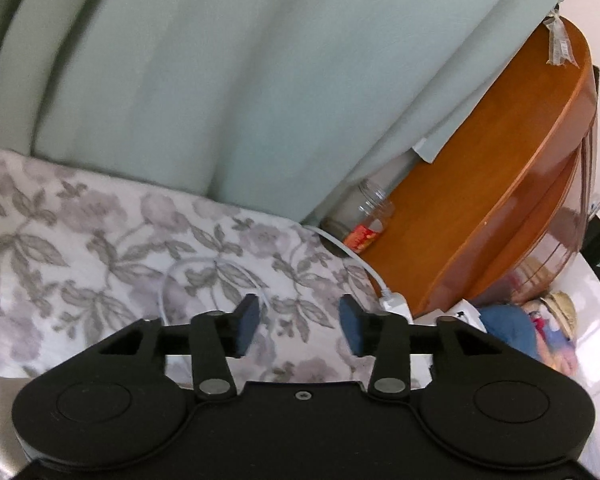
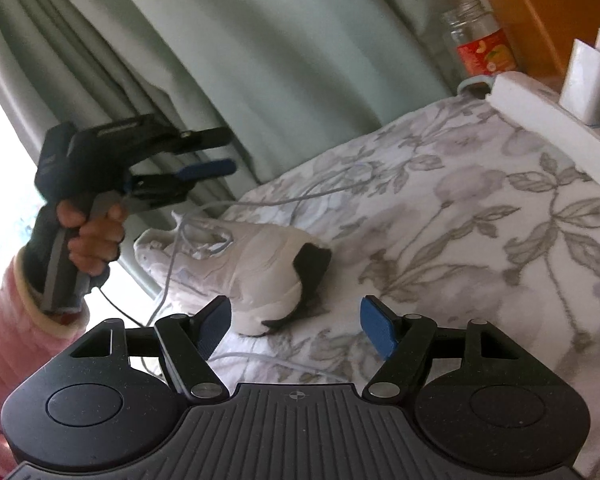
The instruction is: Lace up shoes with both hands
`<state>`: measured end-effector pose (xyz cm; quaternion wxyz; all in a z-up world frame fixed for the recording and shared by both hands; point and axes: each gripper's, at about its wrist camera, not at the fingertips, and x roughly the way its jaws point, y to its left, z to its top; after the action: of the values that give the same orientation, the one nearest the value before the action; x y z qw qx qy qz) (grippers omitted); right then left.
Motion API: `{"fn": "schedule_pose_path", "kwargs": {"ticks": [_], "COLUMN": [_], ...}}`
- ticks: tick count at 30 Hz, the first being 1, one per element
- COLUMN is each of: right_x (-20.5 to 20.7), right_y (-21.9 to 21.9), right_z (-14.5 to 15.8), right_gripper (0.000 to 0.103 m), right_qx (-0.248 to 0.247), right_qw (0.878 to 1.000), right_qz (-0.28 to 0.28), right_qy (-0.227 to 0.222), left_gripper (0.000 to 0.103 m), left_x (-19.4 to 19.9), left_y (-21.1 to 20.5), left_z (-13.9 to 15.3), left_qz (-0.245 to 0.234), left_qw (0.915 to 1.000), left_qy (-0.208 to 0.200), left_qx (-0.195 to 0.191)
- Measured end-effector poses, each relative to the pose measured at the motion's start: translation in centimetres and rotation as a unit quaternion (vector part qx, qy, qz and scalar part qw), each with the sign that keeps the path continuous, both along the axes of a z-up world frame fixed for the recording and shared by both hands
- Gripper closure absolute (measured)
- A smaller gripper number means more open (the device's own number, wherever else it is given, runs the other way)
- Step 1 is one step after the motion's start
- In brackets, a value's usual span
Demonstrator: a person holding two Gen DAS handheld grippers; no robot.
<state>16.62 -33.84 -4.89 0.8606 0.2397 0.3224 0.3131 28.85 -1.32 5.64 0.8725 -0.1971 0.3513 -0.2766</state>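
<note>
A white shoe (image 2: 260, 264) with a black heel lies on its side on the floral bedspread (image 2: 460, 208). Its loose white laces (image 2: 204, 236) are bunched at the far end, and thin strands trail across the cloth. My right gripper (image 2: 296, 326) is open just short of the heel, touching nothing. My left gripper (image 2: 220, 152), held by a hand in a pink sleeve, hovers above and left of the shoe's lace end, open with nothing in it. In the left wrist view, my left gripper (image 1: 300, 328) shows a gap between its blue pads over bare bedspread (image 1: 80, 240); the shoe is out of that view.
Pale green curtains (image 1: 220, 80) hang behind the bed. A glass jar (image 2: 480, 36) stands by orange wooden furniture (image 1: 500, 180). A white cable and plug (image 1: 392, 304) lie on the bedspread at the right. A white box (image 2: 540, 108) and a white holder (image 2: 588, 80) sit at the bed's far right.
</note>
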Motion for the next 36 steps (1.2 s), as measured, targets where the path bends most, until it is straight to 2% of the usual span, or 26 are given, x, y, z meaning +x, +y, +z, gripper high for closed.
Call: {"fn": "schedule_pose_path", "kwargs": {"ticks": [2,4,7,13,20,30,33,36], "right_x": [0.1,0.2,0.7,2.3,4.0,6.5,8.0,9.8], "right_y": [-0.3,-0.5,-0.8,-1.5,-1.8,-1.5,-0.7,0.6], "right_z": [-0.1,-0.3,-0.6,-0.9,-0.5,0.4,1.1,1.7], "right_gripper": [0.033,0.033,0.033,0.029,0.029,0.031,0.041,0.045], "right_qx": [0.005,0.009,0.017,0.046,0.045,0.013,0.006,-0.01], "right_qw": [1.0,1.0,1.0,0.999,0.998,0.999,0.999,0.999], "right_qz": [-0.005,-0.009,-0.014,-0.023,-0.03,-0.038,-0.032,-0.015], "right_qy": [0.001,0.001,0.003,-0.008,-0.021,-0.021,-0.025,-0.029], "left_gripper": [0.045,0.03,0.017,0.004,0.002,0.002,0.002,0.002], "left_x": [-0.4,-0.8,-1.2,-1.8,-1.5,-1.3,-1.3,-1.3], "left_y": [0.4,0.8,1.3,1.5,1.6,3.7,4.6,5.3], "left_z": [0.1,0.2,0.4,0.5,0.2,-0.9,-1.0,-1.1], "left_qz": [0.006,0.013,0.017,0.038,0.051,0.09,0.092,0.094], "left_qw": [1.0,0.9998,0.9993,0.9977,0.9973,0.9941,0.9936,0.9932], "left_qy": [-0.007,-0.013,-0.025,-0.039,-0.047,-0.061,-0.065,-0.067], "left_qx": [-0.002,-0.007,-0.02,-0.039,-0.025,-0.002,-0.005,-0.012]}}
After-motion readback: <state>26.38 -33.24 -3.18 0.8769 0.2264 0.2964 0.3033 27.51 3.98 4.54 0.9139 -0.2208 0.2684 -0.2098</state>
